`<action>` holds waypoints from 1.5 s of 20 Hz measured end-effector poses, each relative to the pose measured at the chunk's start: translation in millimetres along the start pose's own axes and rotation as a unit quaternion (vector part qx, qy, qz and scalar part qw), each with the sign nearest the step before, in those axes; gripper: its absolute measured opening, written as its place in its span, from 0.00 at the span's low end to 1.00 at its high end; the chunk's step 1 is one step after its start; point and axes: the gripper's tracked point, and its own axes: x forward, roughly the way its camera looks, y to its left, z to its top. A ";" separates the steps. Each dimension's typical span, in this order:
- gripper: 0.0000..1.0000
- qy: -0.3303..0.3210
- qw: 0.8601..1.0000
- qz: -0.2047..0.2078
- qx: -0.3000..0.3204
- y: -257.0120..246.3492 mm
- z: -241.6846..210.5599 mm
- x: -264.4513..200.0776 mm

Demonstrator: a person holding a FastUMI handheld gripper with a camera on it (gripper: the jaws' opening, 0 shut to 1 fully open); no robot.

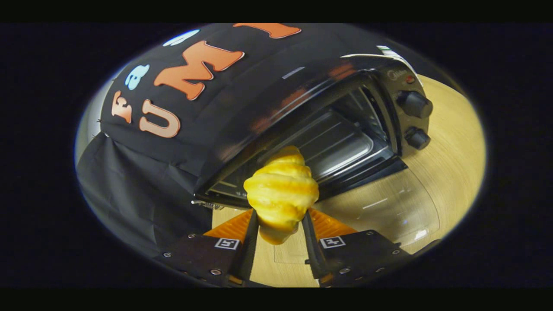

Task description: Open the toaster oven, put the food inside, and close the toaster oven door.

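Note:
A golden croissant (281, 190) is held off the table, pinched between my two fingers (249, 242), and my gripper (280, 218) is shut on it. Just beyond it stands the black toaster oven (302, 99), tilted in my view. Its mouth is uncovered, showing the metal cavity with a tray (332, 144) inside. The door itself I cannot make out. The croissant's far tip hangs in front of the oven's mouth, outside it.
Two black knobs (415, 104) and a small red light sit on the oven's right panel. The oven rests on a light wooden table (432, 190), which has bare room to the right. Black cloth walls the booth behind and to the left.

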 end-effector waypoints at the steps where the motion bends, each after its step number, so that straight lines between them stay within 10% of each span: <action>1: 0.53 -0.005 1.000 0.001 0.007 -0.4 5.7 4.0; 18: 0.72 -0.086 0.996 -0.006 0.024 -0.9 40.9 46.1; 24: 0.96 -0.093 0.995 0.006 -0.034 6.1 31.6 8.2; 30: 0.98 -0.063 0.992 -0.029 -0.109 -21.0 -11.3 -46.1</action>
